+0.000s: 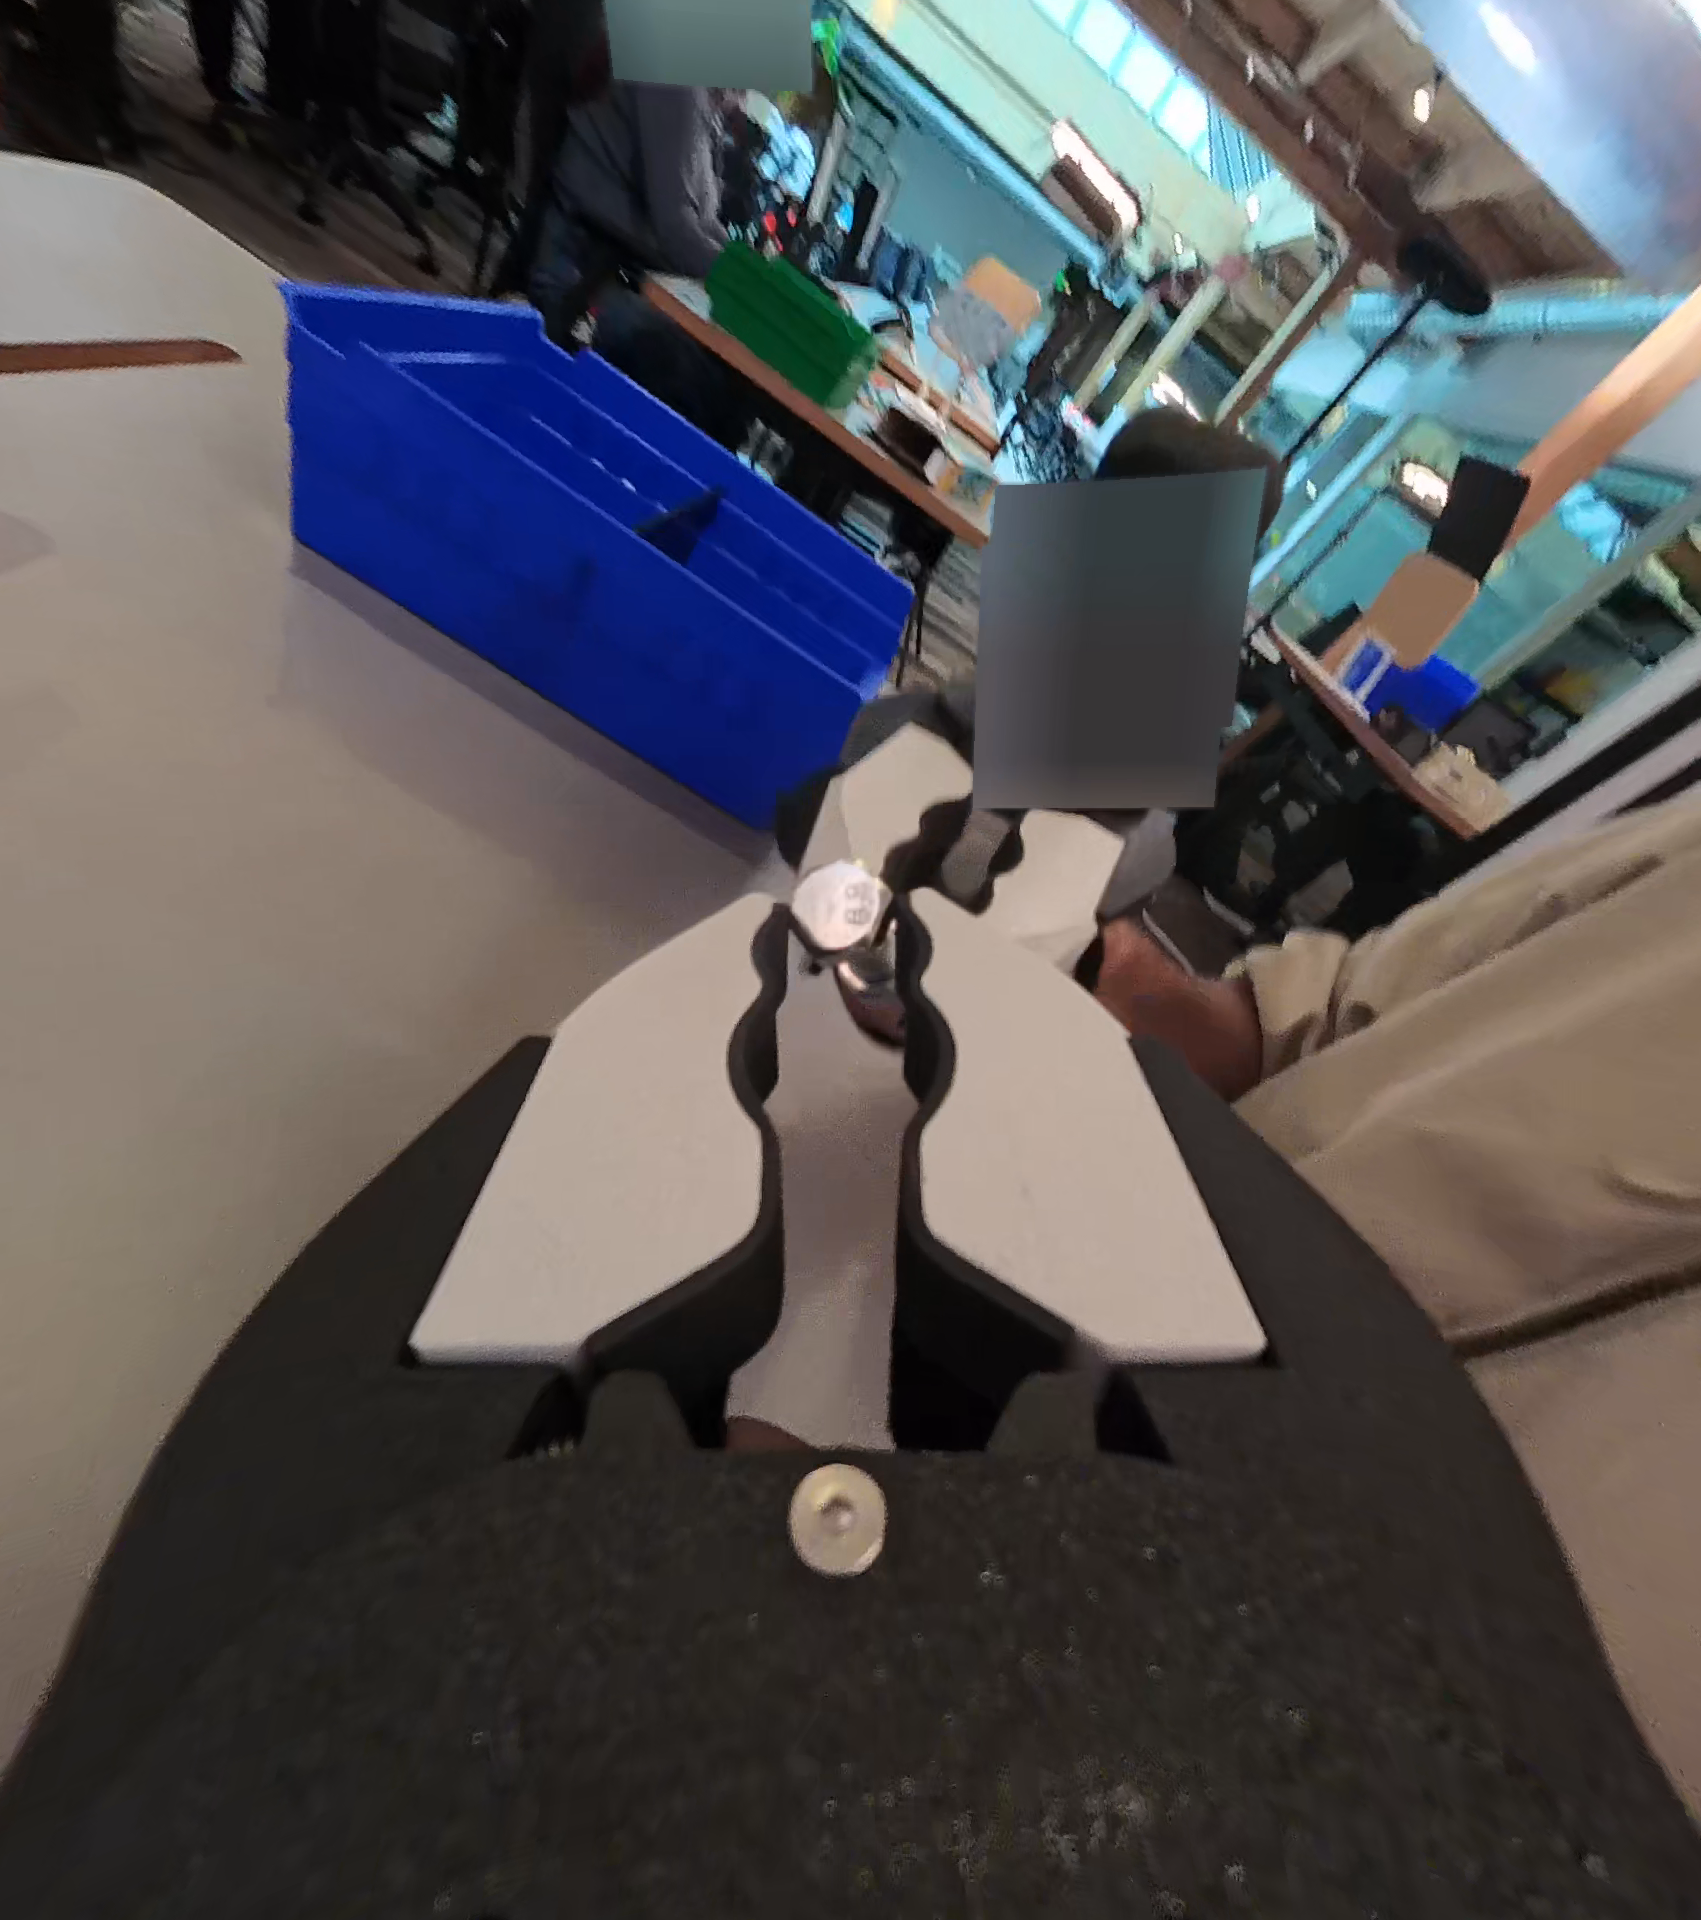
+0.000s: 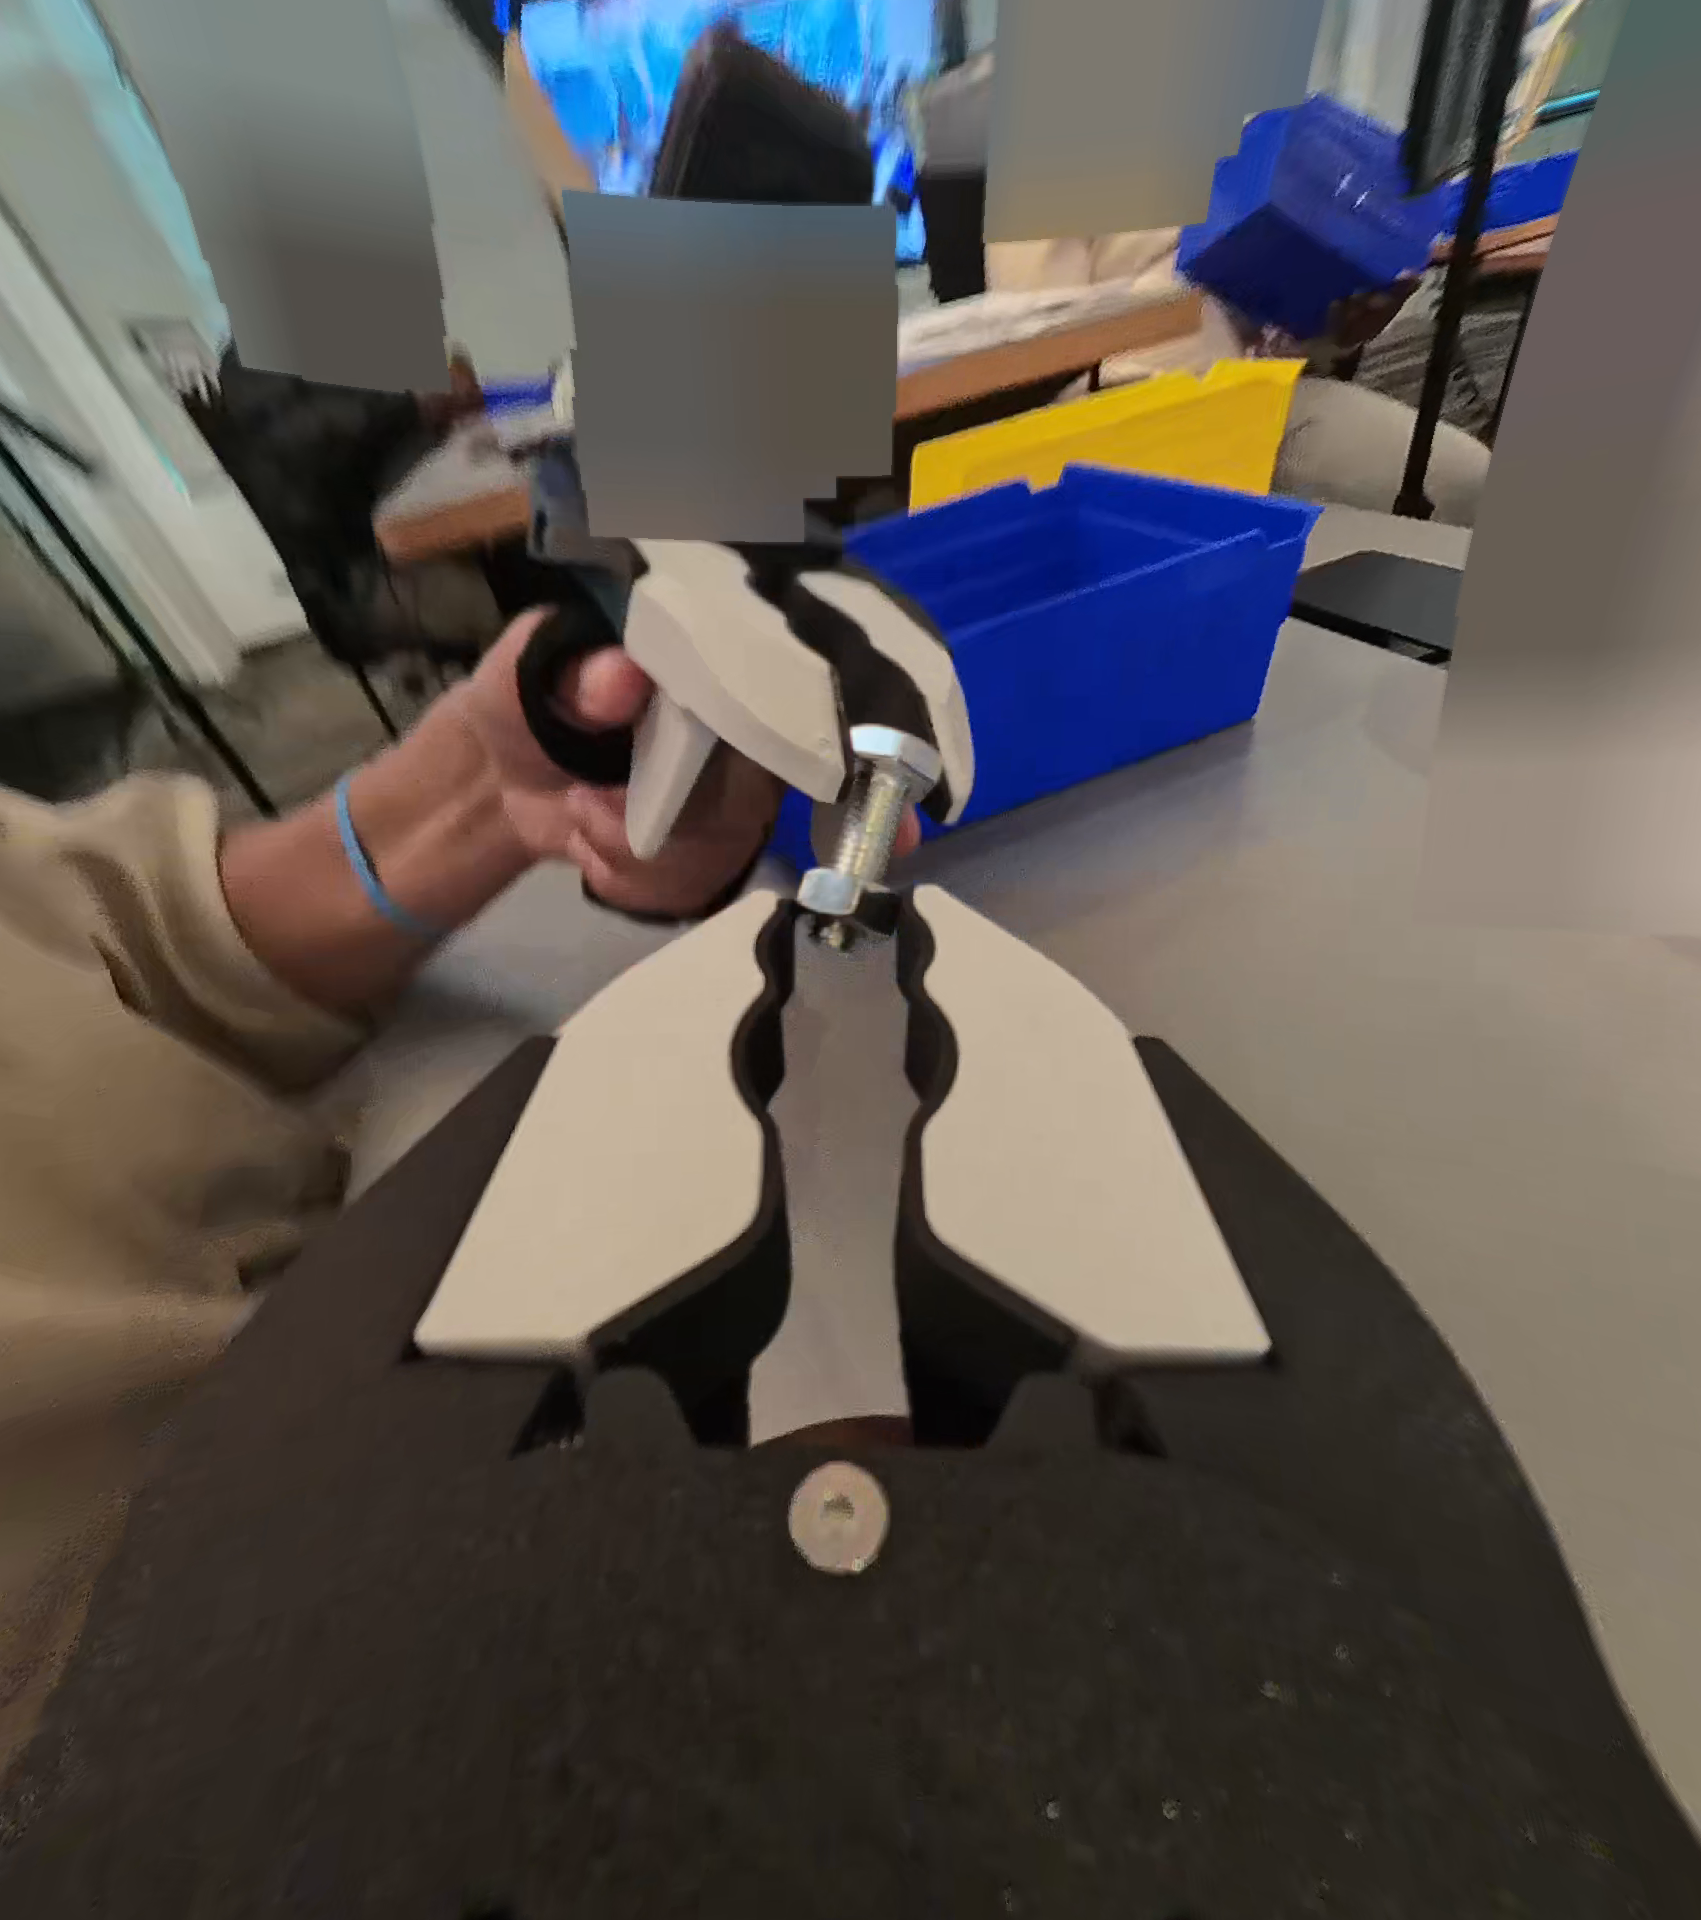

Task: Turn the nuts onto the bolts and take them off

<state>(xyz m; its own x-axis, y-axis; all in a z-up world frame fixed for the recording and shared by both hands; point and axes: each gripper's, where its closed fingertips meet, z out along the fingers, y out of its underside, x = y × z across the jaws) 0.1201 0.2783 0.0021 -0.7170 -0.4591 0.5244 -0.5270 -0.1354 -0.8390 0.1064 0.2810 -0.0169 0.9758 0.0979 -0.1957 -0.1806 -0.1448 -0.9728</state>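
Note:
My left gripper (image 1: 833,920) is shut on the hex head of a silver bolt (image 1: 833,906), held above the grey table (image 1: 150,831). In the right wrist view the bolt (image 2: 872,810) slants down from the left gripper (image 2: 890,771) to a silver nut (image 2: 828,890) on its threaded end. My right gripper (image 2: 838,914) is shut on that nut. In the left wrist view the right gripper's white fingers (image 1: 1064,883) show just beyond the bolt; the nut is hidden there.
A blue bin (image 1: 565,582) stands on the table behind the grippers; it also shows in the right wrist view (image 2: 1085,623), with a yellow bin (image 2: 1137,426) behind it. A beige sleeve (image 1: 1448,1039) and the hand (image 2: 513,790) holding the left gripper are close by.

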